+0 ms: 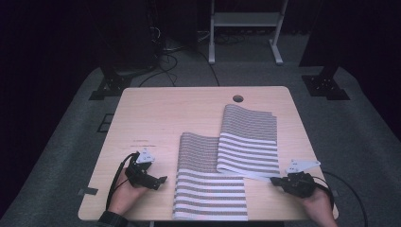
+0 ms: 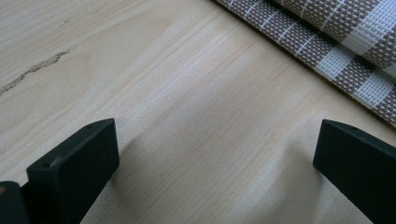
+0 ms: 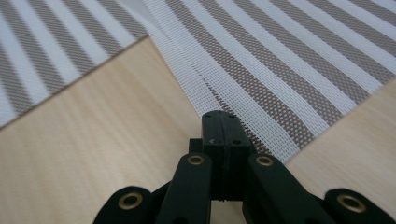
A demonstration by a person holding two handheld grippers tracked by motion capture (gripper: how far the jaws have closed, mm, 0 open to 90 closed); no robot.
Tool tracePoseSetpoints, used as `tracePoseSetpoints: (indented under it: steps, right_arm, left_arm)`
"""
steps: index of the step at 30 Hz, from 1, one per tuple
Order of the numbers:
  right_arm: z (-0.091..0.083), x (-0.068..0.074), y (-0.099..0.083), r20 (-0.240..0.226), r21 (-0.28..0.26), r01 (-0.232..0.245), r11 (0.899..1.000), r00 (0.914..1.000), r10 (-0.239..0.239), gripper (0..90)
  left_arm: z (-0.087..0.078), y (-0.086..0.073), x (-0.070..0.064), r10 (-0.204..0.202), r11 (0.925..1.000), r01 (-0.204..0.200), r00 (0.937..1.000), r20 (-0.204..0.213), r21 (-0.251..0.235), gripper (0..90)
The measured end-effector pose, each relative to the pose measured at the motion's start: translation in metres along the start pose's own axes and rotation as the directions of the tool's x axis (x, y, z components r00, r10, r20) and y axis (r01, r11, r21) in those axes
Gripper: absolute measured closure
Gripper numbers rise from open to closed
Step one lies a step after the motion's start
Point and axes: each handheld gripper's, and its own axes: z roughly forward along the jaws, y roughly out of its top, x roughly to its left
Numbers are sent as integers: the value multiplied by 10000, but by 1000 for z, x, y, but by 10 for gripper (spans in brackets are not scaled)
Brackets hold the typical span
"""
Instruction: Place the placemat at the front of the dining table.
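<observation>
Two brown-and-white striped woven mats lie on the wooden table (image 1: 156, 118). The near mat (image 1: 210, 194) (image 3: 42, 51) reaches the front edge, and the far mat (image 1: 248, 142) (image 3: 280, 60) overlaps its upper right part. My right gripper (image 1: 274, 179) (image 3: 219, 116) is shut on the far mat's near right corner, low over the table. My left gripper (image 1: 160, 181) (image 2: 215, 154) rests open on bare wood just left of the near mat (image 2: 327, 42), with nothing between its jaws.
A round cable hole (image 1: 238, 99) sits near the table's far edge. A bit of dark tape (image 1: 88, 191) sticks out at the front left corner. Beyond the table are grey carpet, loose cables (image 1: 165, 61) and a white stand frame (image 1: 246, 21).
</observation>
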Motion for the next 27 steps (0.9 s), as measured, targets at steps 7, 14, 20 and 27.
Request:
tracePoseSetpoints:
  steps: [7, 14, 20, 27]
  right_arm:
    - [-2, -17, -1, 525, -66, -253, 9997, 9983, 256, 898]
    - [-8, -27, 0, 486, -654, -703, 9954, 9961, 735, 860]
    - [-8, -36, 4, 1282, -685, -901, 9936, 9869, 984, 621]
    - [1, -47, 6, 1495, -524, -1232, 9910, 9802, 1297, 525]
  left_arm:
    - [0, 0, 0, 43, 10000, -43, 10000, -40, -17, 0]
    - [0, -1, 0, 60, 9999, -61, 10000, -42, -80, 0]
    - [0, -2, 0, 45, 9999, -45, 10000, -59, -131, 0]
    - [0, -2, -1, 22, 9998, -24, 10000, -63, -196, 0]
